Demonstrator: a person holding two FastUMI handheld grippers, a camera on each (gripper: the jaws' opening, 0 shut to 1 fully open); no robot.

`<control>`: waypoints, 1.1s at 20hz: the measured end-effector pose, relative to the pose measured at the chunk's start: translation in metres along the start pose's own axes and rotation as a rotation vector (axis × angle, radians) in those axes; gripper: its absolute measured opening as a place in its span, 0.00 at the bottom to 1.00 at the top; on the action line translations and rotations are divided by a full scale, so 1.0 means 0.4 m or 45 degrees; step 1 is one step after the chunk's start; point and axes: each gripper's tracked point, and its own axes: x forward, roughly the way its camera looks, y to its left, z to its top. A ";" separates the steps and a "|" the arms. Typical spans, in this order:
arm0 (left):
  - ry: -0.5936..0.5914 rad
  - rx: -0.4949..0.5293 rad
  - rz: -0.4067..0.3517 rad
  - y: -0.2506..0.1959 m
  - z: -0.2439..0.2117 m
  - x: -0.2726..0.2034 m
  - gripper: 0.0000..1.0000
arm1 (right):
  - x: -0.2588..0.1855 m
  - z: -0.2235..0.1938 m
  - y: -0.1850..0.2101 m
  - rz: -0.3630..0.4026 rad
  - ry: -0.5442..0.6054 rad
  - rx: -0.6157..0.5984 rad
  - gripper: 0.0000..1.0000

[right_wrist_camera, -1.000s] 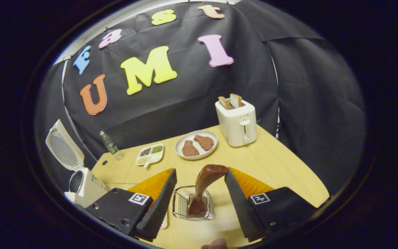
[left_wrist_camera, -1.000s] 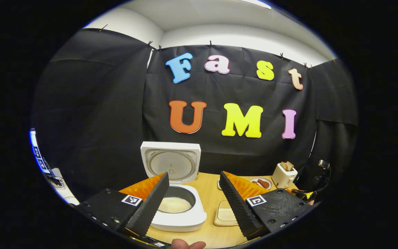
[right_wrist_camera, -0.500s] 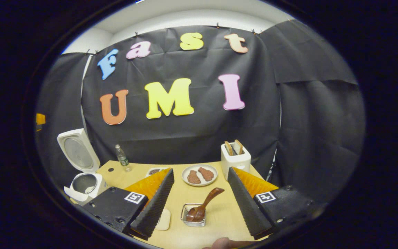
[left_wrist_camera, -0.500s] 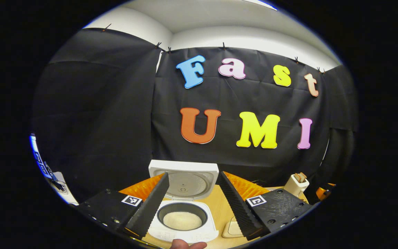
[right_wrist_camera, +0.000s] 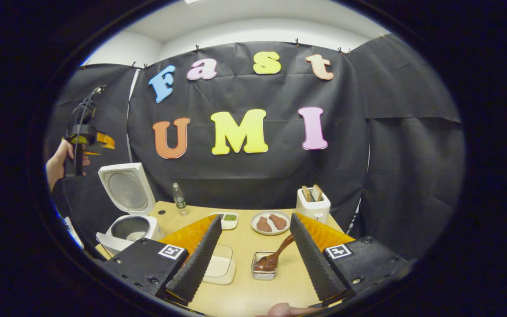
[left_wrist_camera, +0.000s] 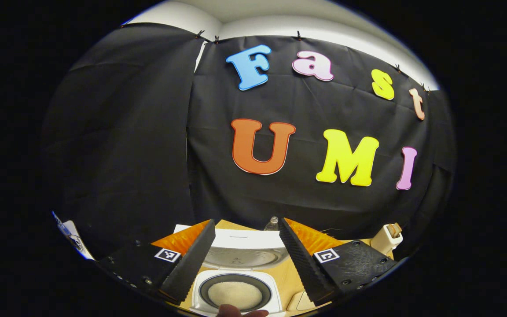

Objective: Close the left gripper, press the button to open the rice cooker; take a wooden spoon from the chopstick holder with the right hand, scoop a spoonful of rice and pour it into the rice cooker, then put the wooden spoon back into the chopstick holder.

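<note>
In the right gripper view, the chopstick holder (right_wrist_camera: 265, 266) stands on the table (right_wrist_camera: 244, 295) ahead of the right gripper (right_wrist_camera: 253, 259), between its fingers, with the wooden spoon (right_wrist_camera: 274, 256) in it. The rice cooker (right_wrist_camera: 129, 220) is far left; plate (right_wrist_camera: 271, 223) and toaster (right_wrist_camera: 313, 204) lie behind.

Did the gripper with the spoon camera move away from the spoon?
Yes. The right gripper has backed off: the wooden spoon in its chopstick holder now looks smaller and farther than before, with more table in sight.
</note>
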 end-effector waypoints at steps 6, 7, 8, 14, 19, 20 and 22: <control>0.073 0.000 -0.003 0.015 -0.028 0.152 0.95 | -0.074 -0.073 0.020 -0.062 0.111 -0.007 0.99; 0.082 -0.007 -0.011 0.014 -0.030 0.166 0.95 | -0.083 -0.075 0.021 -0.079 0.114 0.001 1.00; 0.095 -0.010 -0.013 0.014 -0.038 0.180 0.95 | -0.092 -0.083 0.024 -0.087 0.118 0.015 1.00; 0.226 0.018 -0.014 0.010 -0.097 0.227 0.96 | -0.134 -0.071 0.013 -0.181 0.100 0.033 1.00; 0.263 0.055 -0.049 0.004 -0.115 0.214 0.97 | -0.166 -0.060 0.018 -0.231 0.073 0.067 0.99; 0.290 0.055 -0.055 -0.001 -0.127 0.201 0.97 | -0.172 -0.056 0.023 -0.233 0.064 0.072 0.99; 0.346 0.054 -0.075 -0.001 -0.154 0.171 0.97 | -0.180 -0.050 0.032 -0.231 0.047 0.081 1.00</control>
